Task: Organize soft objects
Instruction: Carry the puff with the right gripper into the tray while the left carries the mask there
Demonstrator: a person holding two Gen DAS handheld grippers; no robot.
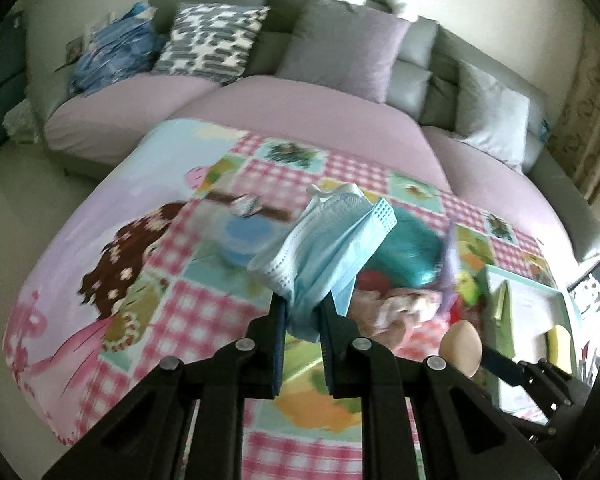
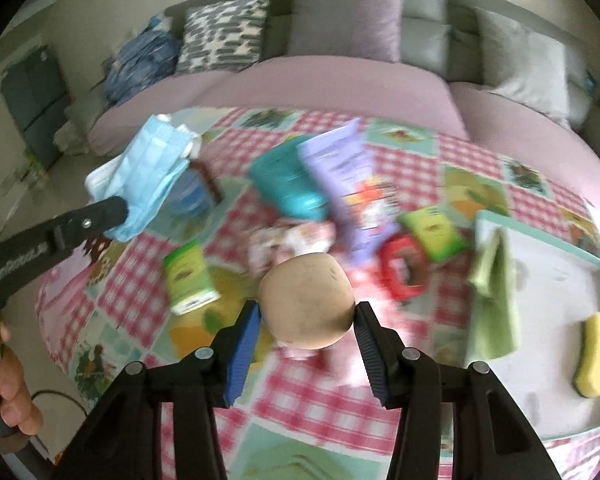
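Patchwork-print cloth (image 2: 340,392), pink gingham with cartoon panels, lay spread beneath both grippers. White tray (image 2: 560,280), teal-rimmed, sat right of the right gripper (image 2: 306,320), with a green cloth (image 2: 494,300) draped over its near wall and a yellow sponge (image 2: 596,354) inside. Light-blue face masks (image 1: 324,248), pleated and limp, hung pinched in the nearly closed left gripper (image 1: 304,308). Beige egg-shaped makeup sponge (image 2: 307,306), smooth and rounded, was gripped between the right gripper's half-spread pads.
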